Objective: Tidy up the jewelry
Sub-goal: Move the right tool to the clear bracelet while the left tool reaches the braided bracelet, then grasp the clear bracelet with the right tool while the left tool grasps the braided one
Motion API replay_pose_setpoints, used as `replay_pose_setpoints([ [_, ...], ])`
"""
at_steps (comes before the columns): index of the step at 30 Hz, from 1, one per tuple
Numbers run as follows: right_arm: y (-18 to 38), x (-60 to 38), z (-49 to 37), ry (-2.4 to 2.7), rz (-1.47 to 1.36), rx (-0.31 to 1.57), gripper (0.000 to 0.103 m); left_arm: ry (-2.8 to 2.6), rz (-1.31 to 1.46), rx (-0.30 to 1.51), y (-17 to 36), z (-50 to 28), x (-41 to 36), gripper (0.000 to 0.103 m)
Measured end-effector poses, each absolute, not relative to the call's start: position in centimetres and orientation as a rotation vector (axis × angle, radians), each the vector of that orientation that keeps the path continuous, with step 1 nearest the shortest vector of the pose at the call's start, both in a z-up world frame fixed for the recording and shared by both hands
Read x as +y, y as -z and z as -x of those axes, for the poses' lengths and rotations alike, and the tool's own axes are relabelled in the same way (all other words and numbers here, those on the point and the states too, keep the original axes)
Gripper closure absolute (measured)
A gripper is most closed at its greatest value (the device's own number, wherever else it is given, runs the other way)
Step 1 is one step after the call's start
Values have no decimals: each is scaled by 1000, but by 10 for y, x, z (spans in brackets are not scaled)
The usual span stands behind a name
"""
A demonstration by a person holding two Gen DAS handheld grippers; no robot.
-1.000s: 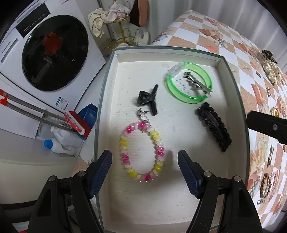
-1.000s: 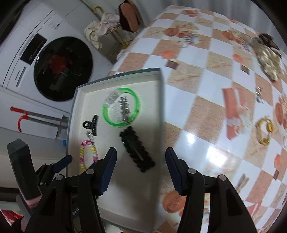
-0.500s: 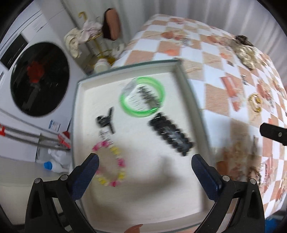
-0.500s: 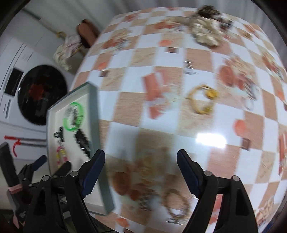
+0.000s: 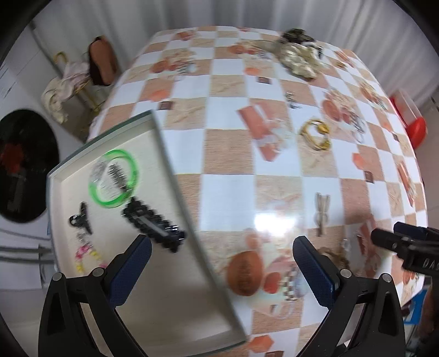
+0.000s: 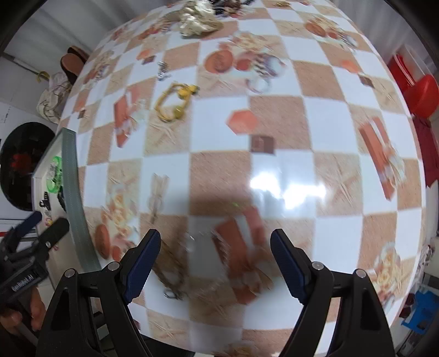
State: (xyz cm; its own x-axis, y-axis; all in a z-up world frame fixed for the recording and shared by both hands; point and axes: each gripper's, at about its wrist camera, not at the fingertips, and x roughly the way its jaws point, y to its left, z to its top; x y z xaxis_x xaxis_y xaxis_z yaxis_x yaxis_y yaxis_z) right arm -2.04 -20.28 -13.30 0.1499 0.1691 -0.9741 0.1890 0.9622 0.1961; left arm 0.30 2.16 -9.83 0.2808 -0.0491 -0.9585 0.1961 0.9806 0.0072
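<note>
left wrist view: we see our left gripper with its blue ribbed pads spread wide and holding nothing, straddling the right wall of the tray. the tray is a shallow rectangle with a pale grainy floor and grey-green rim. inside it, a glossy green bangle rings a small metal clip; just below the bangle lies a knobbly black barrette, which is the piece nearest our left pad. left of the barrette sits a small black claw clip, and below that a pink and yellow bead bracelet, partly cut off by the gripper finger.

right of the tray, the checked oilcloth tabletop shines. a gold bracelet lies well beyond the tray's right wall, far ahead of both grippers.

in the right wrist view, our right gripper also has its pads wide apart and empty, over the cloth right of the tray. a brownish chain-like piece lies just beside its left pad, too smeared by motion blur to name. a heap of pale gold pieces sits at the far edge, indistinct.
</note>
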Motion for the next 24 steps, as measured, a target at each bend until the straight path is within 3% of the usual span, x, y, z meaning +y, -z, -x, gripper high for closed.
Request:
replay_pose_setpoints([
  [16,159,-203,54,46,-148,1450,19,329,-243,1374,130,10,-35,0],
  [19,163,-197,54,45,-90,1441,27,344,-258,1387,134,12,-39,0],
  [24,168,-187,53,46,20,1421,31,369,-275,1403,139,15,-47,0],
])
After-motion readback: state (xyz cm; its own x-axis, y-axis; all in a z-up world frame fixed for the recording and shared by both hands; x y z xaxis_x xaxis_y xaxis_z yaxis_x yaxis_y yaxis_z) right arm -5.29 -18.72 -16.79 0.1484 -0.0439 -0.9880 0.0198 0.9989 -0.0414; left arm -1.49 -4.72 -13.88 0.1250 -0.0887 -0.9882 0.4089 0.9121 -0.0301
